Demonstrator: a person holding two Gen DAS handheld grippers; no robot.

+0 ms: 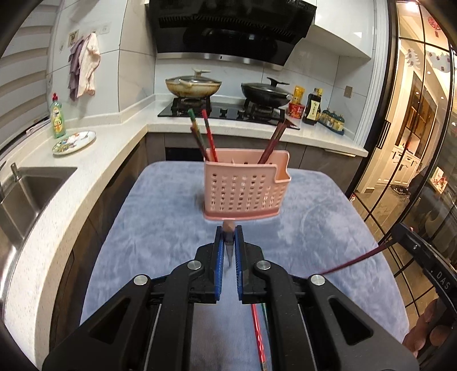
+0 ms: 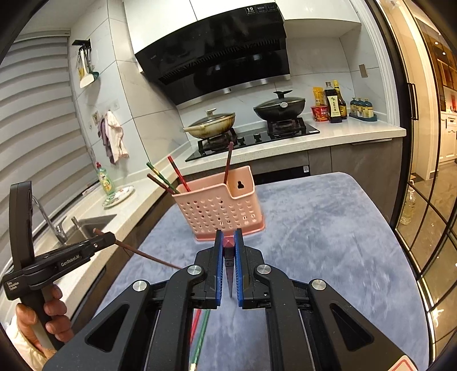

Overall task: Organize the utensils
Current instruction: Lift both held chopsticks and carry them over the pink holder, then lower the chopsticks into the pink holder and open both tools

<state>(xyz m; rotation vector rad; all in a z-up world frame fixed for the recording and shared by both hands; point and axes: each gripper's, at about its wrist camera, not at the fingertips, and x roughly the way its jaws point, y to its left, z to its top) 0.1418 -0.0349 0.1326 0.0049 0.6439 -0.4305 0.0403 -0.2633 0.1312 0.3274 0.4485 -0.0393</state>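
Left tongs [image 1: 228, 232]: narrow, clamped on a dark red chopstick [image 1: 229, 251]; seen from the right wrist view [image 2: 110, 238] gripping that stick [image 2: 148, 256] near its thick end, the thin end slanting down toward the cloth.
Right tongs [image 2: 228, 237]: narrow, clamped on a second dark chopstick [image 2: 229, 268]; in the left view [image 1: 400, 232] the stick [image 1: 351, 261] slopes down to the left.
Holder [image 1: 245, 188]: pink, perforated, upright on the cloth, straight ahead of both tongs and just beyond their tips; apart from them.
Inside holder: four chopsticks: green-tipped [image 1: 195, 125], brown [image 1: 200, 144] and red [image 1: 209, 134] leaning left in the left end, one dark [image 1: 274, 141] leaning right. Far wall carries a keyhole slot [image 2: 240, 185].
On cloth near the body: one red [image 1: 258, 334] and one green chopstick [image 2: 201, 339], side by side, mostly hidden under the tongs' bodies.
Cloth [image 1: 160, 228]: blue-grey plush, covers the table.
In the way: nothing between tongs and holder but bare cloth.
Beyond: hob [image 1: 228, 111] with two lidded pans, tan [image 1: 192, 84] and black [image 1: 265, 91]; hood [image 1: 228, 25] above.
Right of hob: sauce bottles [image 1: 312, 107], red cup [image 1: 295, 110].
Left counter: sink [image 1: 25, 194], plate [image 1: 73, 142], one green soap bottle [image 1: 58, 117]; towels [image 1: 85, 65] on the wall.
Count: eight chopsticks, one holder, two tongs.
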